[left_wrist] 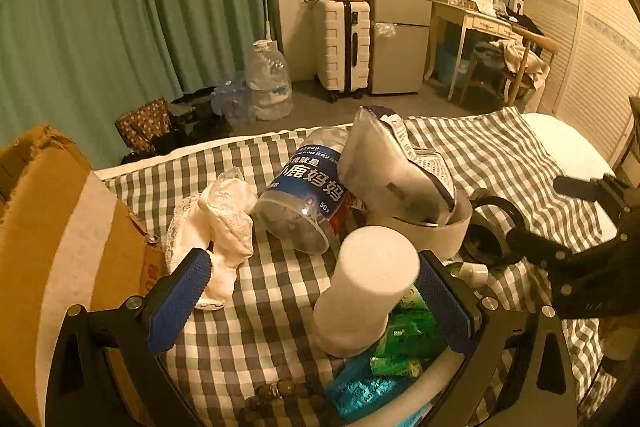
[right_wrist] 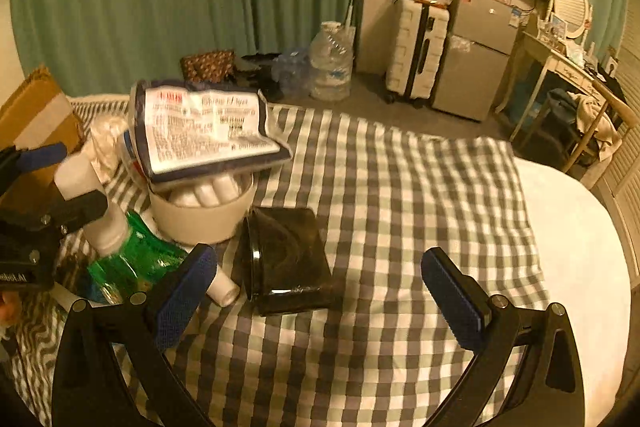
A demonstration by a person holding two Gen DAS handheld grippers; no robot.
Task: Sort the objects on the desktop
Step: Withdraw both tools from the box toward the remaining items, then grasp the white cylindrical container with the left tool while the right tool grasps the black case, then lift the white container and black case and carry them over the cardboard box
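- The left gripper (left_wrist: 316, 291) has its jaws wide open. A white bottle cap (left_wrist: 366, 283) sits between the blue pads (left_wrist: 180, 301). The cap leans near the right pad, but I cannot tell if they touch. Nothing is squeezed.
- The cap tops a green bottle (right_wrist: 136, 259) that lies tilted on the checked cloth (right_wrist: 380, 187).
- The right gripper (right_wrist: 316, 291) is wide open too. It holds nothing. Only the cloth is between its pads.
- Its left pad is just beside a small white tube (right_wrist: 224, 289) and a black box (right_wrist: 286, 259) lying on its side.
- Only the left view shows a clear jar with a blue label (left_wrist: 304, 195), tipped over, a white lacy cloth (left_wrist: 222, 223) and some brown beads (left_wrist: 276, 393).
- Only the right view shows inside the white bowl (right_wrist: 204, 215). It has small white tubes in it, and a flat printed packet (right_wrist: 204, 131) rests on top.
- A cardboard box (left_wrist: 52, 227) stands at the left edge.
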